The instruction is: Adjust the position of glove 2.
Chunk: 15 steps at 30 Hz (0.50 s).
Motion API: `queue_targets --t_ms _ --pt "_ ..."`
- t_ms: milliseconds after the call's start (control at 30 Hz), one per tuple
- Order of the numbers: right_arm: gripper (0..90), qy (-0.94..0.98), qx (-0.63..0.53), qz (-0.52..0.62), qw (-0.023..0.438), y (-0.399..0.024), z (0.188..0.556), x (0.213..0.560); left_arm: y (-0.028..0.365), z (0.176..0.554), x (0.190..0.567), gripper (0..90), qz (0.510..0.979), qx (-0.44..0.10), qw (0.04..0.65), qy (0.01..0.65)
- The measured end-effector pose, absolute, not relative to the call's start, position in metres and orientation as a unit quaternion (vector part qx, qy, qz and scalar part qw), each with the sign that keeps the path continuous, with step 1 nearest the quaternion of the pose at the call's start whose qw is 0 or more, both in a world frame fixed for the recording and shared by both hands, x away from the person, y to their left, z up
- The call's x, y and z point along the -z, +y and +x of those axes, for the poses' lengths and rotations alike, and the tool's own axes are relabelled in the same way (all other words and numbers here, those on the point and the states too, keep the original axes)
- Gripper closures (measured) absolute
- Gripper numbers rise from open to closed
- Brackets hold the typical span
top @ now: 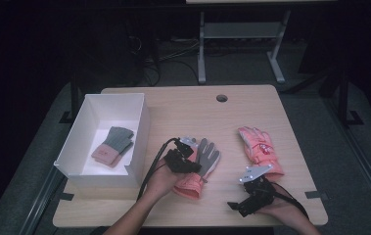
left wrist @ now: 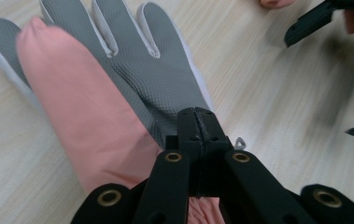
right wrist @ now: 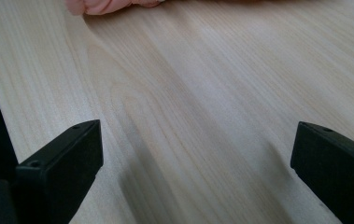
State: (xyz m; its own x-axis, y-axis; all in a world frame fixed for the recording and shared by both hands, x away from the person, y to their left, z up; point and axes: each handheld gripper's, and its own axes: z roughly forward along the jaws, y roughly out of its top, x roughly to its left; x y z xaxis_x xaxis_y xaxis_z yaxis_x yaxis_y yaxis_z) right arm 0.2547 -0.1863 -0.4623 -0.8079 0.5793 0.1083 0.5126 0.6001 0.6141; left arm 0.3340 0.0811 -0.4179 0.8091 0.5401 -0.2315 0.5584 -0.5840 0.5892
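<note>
My left gripper [left wrist: 197, 122] is clamped on the grey-palmed pink glove [left wrist: 118, 79], mid-tabletop [top: 183, 105], just right of the white box [top: 141, 132]. My right gripper [right wrist: 195, 154] rests w/ jaws wide apart, nothing btwn them, near the other pink glove [top: 259, 147].

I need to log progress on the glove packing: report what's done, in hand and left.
Done: one grey and pink glove lies in the white box. In hand: the left gripper is shut on the grey-palmed pink glove on the table. Left: the pink glove lies untouched on the right, the right gripper open over bare wood.
</note>
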Motion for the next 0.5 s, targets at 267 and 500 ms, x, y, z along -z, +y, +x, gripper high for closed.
queue_targets --t_ms 267,500 --pt "2.2 0.894 -0.326 0.303 0.051 -0.186 0.255 0.463 0.111 0.317 0.414 89.7 0.881 -0.021 0.338 0.330" --pt "2.2 0.894 -0.325 0.305 0.052 -0.186 0.255 0.463 0.124 0.308 0.419 89.7 0.887 -0.034 0.310 0.340"
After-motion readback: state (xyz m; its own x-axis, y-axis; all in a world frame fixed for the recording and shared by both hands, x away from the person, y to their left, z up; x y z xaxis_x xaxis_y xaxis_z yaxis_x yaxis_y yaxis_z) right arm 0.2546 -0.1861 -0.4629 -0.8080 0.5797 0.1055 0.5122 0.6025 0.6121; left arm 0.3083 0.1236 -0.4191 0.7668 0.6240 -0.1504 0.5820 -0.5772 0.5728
